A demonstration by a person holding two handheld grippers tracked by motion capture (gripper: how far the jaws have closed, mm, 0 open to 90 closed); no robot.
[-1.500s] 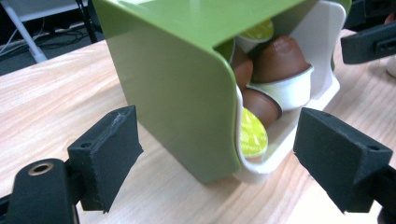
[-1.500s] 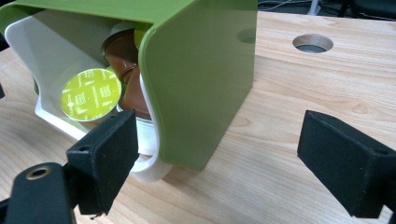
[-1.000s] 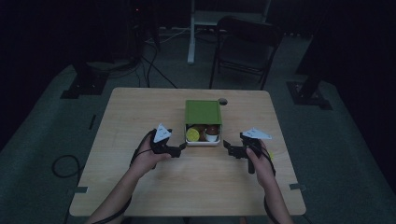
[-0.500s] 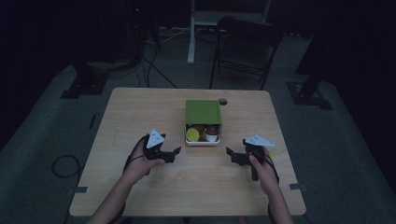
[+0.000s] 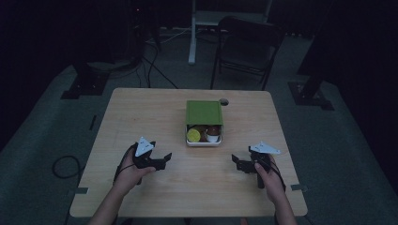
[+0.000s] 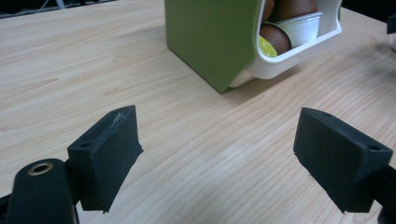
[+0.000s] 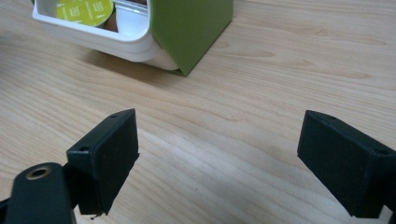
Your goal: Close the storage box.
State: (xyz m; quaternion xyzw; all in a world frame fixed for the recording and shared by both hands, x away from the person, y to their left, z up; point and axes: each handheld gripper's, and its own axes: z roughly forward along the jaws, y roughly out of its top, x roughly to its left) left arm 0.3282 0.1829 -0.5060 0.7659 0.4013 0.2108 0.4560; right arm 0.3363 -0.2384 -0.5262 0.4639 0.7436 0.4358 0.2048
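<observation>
Dim grey carpet and dark stands surround the pale wood-grain table (image 5: 141,112), a rounded rectangle with a black folding chair (image 5: 246,42) behind its far edge. We see the green-and-white box (image 5: 204,123) standing near the table's middle, toward the far side: a matte olive-green sleeve with flat faces and sharp folds, and a glossy white plastic tray (image 6: 299,49) with rounded corners slid partway out of it toward us. Our left gripper (image 5: 165,158) sits well to the near left of the box, its jaws spread wide and holding nothing; its blocky black pads (image 6: 108,149) look matte and slightly scuffed at one corner. Our right gripper (image 5: 237,162) sits to the near right of the box, jaws likewise wide apart and empty above bare wood. Each carries a grey three-cornered plate on top. Inside the tray lie small round capsules (image 6: 273,39), one with a yellow-green foil lid (image 7: 84,10), others brown, one silver-rimmed.
</observation>
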